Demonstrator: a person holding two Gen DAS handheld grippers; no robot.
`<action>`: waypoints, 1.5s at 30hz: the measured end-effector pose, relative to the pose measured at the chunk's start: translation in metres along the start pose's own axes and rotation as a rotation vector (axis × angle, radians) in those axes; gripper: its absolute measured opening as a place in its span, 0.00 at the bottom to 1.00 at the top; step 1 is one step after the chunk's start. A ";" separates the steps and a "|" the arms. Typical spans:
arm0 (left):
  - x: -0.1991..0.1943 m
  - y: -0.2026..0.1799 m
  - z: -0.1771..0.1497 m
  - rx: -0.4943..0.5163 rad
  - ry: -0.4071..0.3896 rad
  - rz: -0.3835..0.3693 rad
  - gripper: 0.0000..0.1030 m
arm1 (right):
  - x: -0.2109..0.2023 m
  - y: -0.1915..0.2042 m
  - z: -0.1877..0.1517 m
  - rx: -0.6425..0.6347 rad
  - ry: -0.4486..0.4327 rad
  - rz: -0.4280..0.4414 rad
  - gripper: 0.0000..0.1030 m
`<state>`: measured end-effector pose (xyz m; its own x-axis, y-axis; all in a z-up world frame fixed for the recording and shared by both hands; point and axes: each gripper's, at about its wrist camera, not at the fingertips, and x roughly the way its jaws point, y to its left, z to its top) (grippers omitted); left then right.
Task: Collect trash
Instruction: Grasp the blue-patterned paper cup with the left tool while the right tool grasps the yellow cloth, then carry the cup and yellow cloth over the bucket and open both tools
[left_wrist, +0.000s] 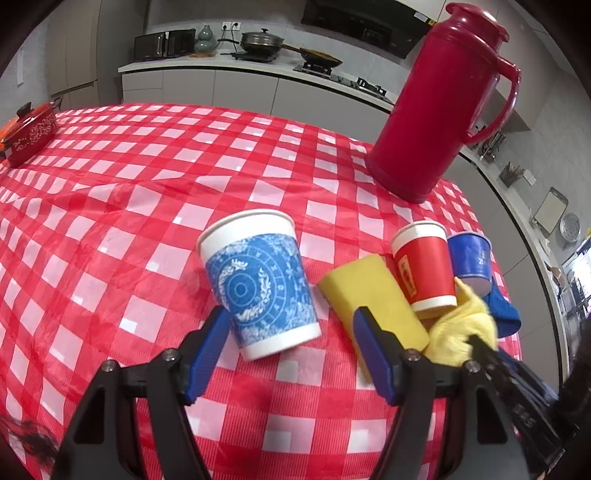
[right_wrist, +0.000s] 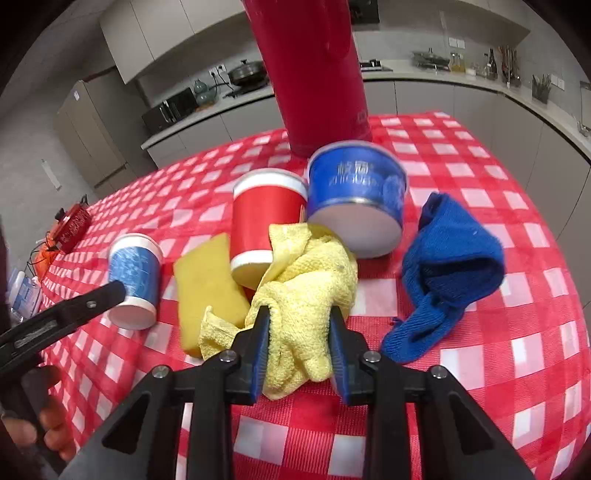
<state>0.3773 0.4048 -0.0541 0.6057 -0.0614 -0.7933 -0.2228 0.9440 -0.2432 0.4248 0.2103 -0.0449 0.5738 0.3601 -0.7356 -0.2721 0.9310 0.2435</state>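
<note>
Right gripper (right_wrist: 299, 328) clamped on crumpled yellow cloth (right_wrist: 306, 277), red paper cup (right_wrist: 264, 225) and blue tub (right_wrist: 356, 199) just beyond it. Left gripper (left_wrist: 291, 325) half open, jaws astride blue-patterned white paper cup (left_wrist: 258, 284); left pad touching, right pad clear.

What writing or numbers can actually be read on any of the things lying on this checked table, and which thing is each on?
"2": start of a pale number on the blue cup; the rest is hidden.
Pale characters and Latin letters on the same cup: too blurred to read.
Yellow label on the red cup: dark marks, too small to read.
Blue-patterned cup: ornament only, no words.
</note>
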 end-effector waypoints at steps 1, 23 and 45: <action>0.003 0.001 0.002 -0.001 0.002 0.001 0.69 | -0.005 0.000 0.001 0.002 -0.013 -0.001 0.30; 0.026 0.015 0.004 -0.024 0.002 -0.023 0.58 | -0.022 0.005 0.012 0.011 -0.086 0.037 0.30; -0.035 -0.066 -0.033 0.090 -0.078 -0.075 0.58 | -0.090 -0.033 -0.008 0.000 -0.153 0.058 0.30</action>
<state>0.3454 0.3336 -0.0284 0.6761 -0.1106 -0.7285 -0.1078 0.9632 -0.2463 0.3762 0.1467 0.0078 0.6681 0.4182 -0.6154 -0.3085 0.9084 0.2824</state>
